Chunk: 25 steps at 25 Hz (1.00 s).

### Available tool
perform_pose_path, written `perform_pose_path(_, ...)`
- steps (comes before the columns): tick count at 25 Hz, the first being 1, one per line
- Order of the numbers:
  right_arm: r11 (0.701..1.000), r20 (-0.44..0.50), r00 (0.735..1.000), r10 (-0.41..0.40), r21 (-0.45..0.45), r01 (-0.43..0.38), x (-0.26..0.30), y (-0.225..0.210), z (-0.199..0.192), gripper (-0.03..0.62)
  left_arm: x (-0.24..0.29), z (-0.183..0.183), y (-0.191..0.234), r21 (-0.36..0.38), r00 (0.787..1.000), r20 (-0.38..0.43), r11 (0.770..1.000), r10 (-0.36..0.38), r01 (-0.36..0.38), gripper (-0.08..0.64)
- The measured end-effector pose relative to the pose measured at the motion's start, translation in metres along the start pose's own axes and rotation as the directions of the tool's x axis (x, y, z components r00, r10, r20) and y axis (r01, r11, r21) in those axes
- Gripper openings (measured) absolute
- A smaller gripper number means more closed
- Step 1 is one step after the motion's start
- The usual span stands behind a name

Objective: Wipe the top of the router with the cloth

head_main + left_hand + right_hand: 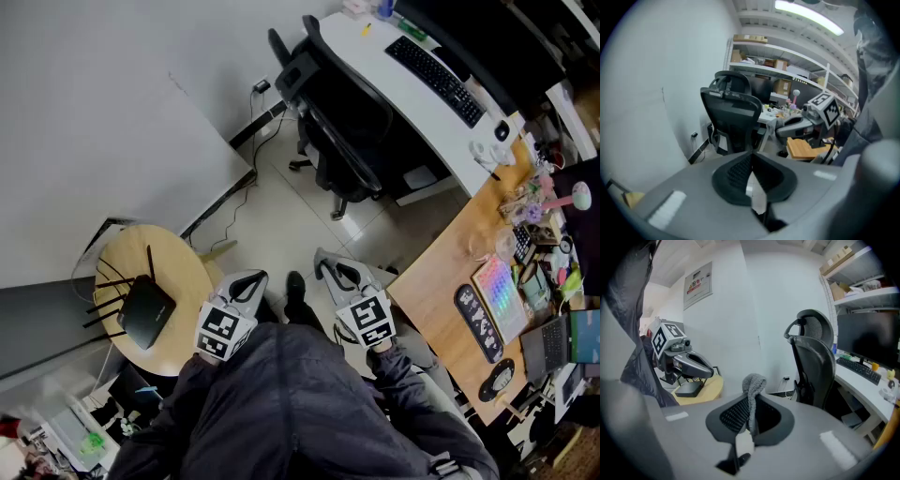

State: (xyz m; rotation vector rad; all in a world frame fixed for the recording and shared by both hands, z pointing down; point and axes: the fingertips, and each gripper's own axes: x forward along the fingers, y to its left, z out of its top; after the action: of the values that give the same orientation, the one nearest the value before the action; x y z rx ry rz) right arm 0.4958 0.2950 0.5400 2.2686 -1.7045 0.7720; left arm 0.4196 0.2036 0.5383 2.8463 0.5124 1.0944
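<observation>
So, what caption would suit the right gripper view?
Right gripper clamps a grey cloth, router waiting on the round table beyond.

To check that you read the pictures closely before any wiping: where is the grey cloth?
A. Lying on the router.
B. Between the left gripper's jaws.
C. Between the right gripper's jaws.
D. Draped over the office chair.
C: the right gripper view shows the right gripper with its jaws closed on the grey cloth, while the router sits bare on the round table.
</observation>
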Motion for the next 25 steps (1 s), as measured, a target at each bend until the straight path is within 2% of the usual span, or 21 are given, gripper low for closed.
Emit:
perform_pose_path(7,0.993,-0.001,0.997,0.080,-0.089,-0.080,0.022,0.026,0.016,0.023,-0.030,-0.020,0.022,-0.055,0.996,0.016,0.995,0.090,-0.089,0.000)
perform_pose_path(10,0.978,-0.014,0.987,0.161,-0.131,-0.162,0.042,0.049,0.024,0.023,-0.053,-0.036,0.034,-0.104,0.986,0.020,0.982,0.163,-0.160,0.000)
perform_pose_path(13,0.951,-0.047,0.969,0.243,-0.184,-0.247,0.064,0.076,0.029,0.022,-0.082,-0.054,0.046,-0.165,0.971,0.021,0.958,0.240,-0.233,0.000)
perform_pose_path(15,0.923,-0.067,0.951,0.300,-0.233,-0.308,0.080,0.097,0.036,0.021,-0.101,-0.066,0.053,-0.215,0.955,0.027,0.934,0.296,-0.284,0.000)
perform_pose_path(19,0.838,-0.112,0.899,0.423,-0.328,-0.435,0.107,0.151,0.049,0.023,-0.146,-0.097,0.063,-0.311,0.909,0.034,0.868,0.416,-0.386,0.000)
perform_pose_path(25,0.709,-0.175,0.827,0.534,-0.442,-0.550,0.122,0.255,0.059,0.023,-0.222,-0.152,0.069,-0.399,0.840,0.053,0.783,0.539,-0.477,0.000)
